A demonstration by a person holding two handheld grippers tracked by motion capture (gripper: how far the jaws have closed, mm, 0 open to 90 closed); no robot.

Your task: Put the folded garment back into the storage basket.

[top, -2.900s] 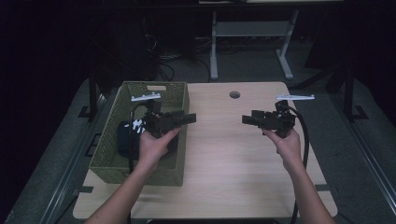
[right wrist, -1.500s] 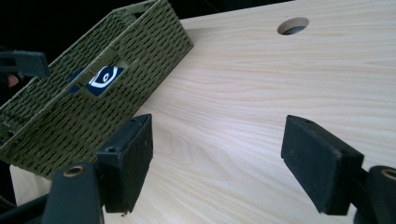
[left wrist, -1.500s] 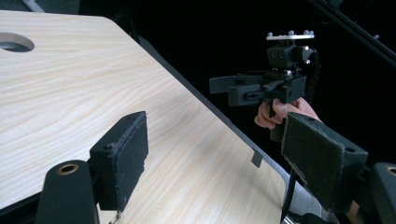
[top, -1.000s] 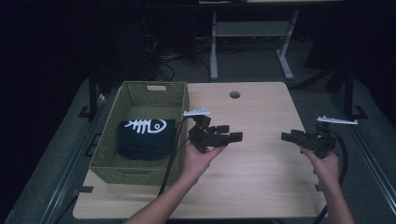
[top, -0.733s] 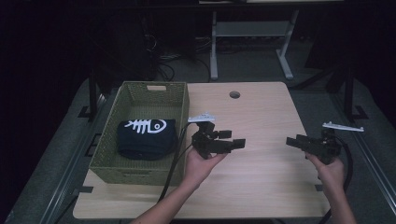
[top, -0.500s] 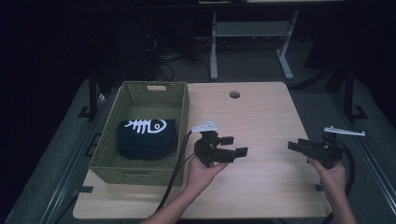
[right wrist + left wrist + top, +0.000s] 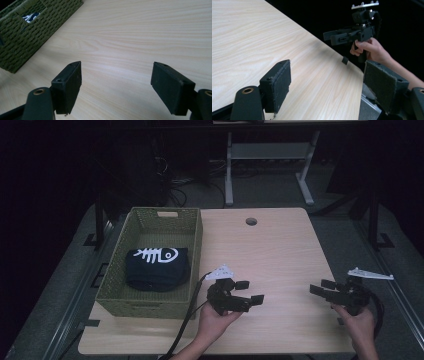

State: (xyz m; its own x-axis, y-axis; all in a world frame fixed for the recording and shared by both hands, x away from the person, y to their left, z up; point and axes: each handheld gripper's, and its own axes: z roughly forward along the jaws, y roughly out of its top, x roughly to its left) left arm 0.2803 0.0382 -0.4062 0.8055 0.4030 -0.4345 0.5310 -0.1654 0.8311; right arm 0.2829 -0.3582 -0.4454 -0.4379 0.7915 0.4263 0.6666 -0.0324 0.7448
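Surface (image 7: 280, 250) bare in the middle. Green woven basket (image 7: 150, 297) at left edge, folded dark garment with white fish-skeleton print (image 7: 157, 267) lying inside. Left tongs (image 7: 250, 292) near-centre, spread, empty. Right tongs (image 7: 320, 290) near-right edge, spread, empty, well apart from the basket.

Right gripper (image 7: 116, 87) wide open over bare wooden tabletop (image 7: 140, 37), green woven basket (image 7: 32, 27) off top-left.
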